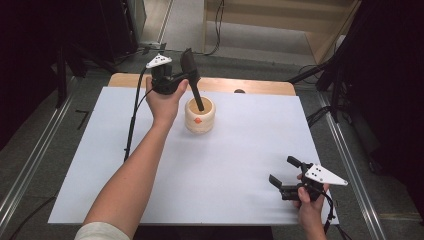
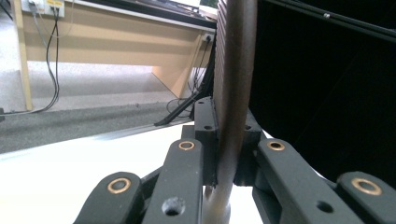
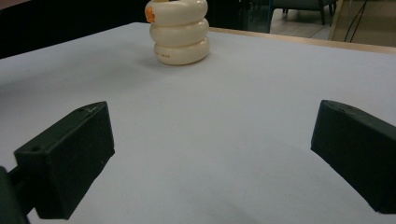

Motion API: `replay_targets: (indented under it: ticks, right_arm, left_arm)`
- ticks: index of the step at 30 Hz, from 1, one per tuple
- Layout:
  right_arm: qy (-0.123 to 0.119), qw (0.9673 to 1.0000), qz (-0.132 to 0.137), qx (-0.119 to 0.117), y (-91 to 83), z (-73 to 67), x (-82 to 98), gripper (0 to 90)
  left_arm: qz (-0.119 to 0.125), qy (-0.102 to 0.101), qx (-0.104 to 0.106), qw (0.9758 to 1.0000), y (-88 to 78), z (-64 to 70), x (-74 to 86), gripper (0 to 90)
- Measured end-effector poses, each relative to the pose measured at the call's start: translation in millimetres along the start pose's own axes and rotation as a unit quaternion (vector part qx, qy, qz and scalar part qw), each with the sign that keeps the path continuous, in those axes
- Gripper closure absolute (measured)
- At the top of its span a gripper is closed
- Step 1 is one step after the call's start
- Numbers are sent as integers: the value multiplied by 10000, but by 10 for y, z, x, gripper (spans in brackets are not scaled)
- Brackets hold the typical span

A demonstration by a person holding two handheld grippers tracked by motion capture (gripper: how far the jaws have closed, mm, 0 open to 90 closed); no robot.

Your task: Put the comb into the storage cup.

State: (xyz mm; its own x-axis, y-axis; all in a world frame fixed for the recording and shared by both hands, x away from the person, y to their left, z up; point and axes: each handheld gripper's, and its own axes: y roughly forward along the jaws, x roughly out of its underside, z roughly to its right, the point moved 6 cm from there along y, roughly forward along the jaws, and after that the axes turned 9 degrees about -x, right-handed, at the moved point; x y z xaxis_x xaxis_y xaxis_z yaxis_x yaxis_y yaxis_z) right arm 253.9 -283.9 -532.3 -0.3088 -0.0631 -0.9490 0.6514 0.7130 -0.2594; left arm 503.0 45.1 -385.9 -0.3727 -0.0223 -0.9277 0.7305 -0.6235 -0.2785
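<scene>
The left claw point(image 1: 182, 75) is clenched on the dark spatula point(image 1: 194, 80), whose handle end already dips inside the cream ribbed holder point(image 1: 200, 116) at the far middle of the counter point(image 1: 240, 165). I judge 1 step left: letting go. The right claw point(image 1: 285, 176) hangs released, well right of and nearer than the holder. The holder's inside is hidden, so whether the handle has bottomed out is unclear.

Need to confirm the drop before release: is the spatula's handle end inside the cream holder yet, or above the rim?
Inside. From above, the spatula slants down past the cream holder's rim into its opening, clamped by the left tool.
</scene>
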Motion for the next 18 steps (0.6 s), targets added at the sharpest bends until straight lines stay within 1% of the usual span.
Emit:
replay_targets:
  ticks: [18]
  right_arm:
    - [-16,10000,-9,-12,4,-1,1,0]
  left_arm:
    - [-111,-79,-48,9999,70,-52,222,843]
